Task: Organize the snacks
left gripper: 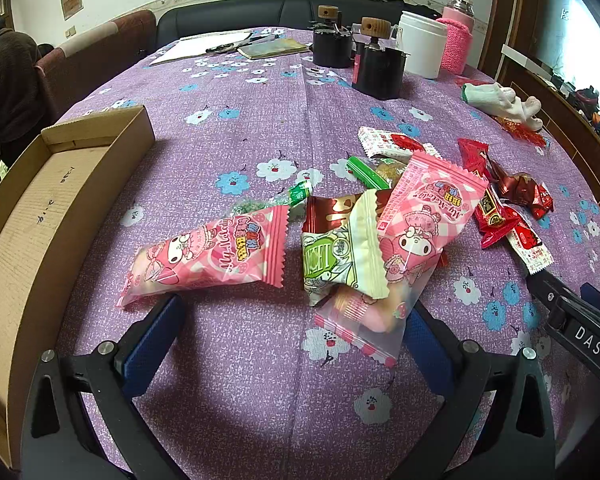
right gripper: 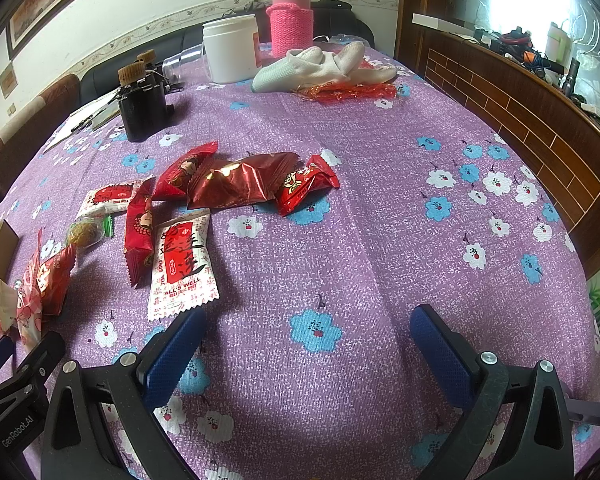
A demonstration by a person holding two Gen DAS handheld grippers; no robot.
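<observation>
Snack packets lie heaped on the purple flowered tablecloth. In the left wrist view, a pink cartoon packet [left gripper: 208,256] lies left of a green-and-cream packet [left gripper: 340,248], with a second pink packet [left gripper: 420,224] leaning over it. My left gripper [left gripper: 296,332] is open just in front of them, nothing between its fingers. An open cardboard box [left gripper: 32,216] stands at the left. In the right wrist view, red packets [right gripper: 236,180] and a white-and-red packet [right gripper: 182,264] lie left of centre. My right gripper [right gripper: 306,340] is open over bare cloth, its left fingertip near the white-and-red packet.
At the table's far side stand black jars with wooden lids [left gripper: 380,64], a white tub [right gripper: 230,50], a pink knit-covered flask [right gripper: 291,16], white socks [right gripper: 324,66] and papers [left gripper: 204,46]. A person in dark clothing [left gripper: 4,80] is at far left. Wooden furniture [right gripper: 520,120] borders the right.
</observation>
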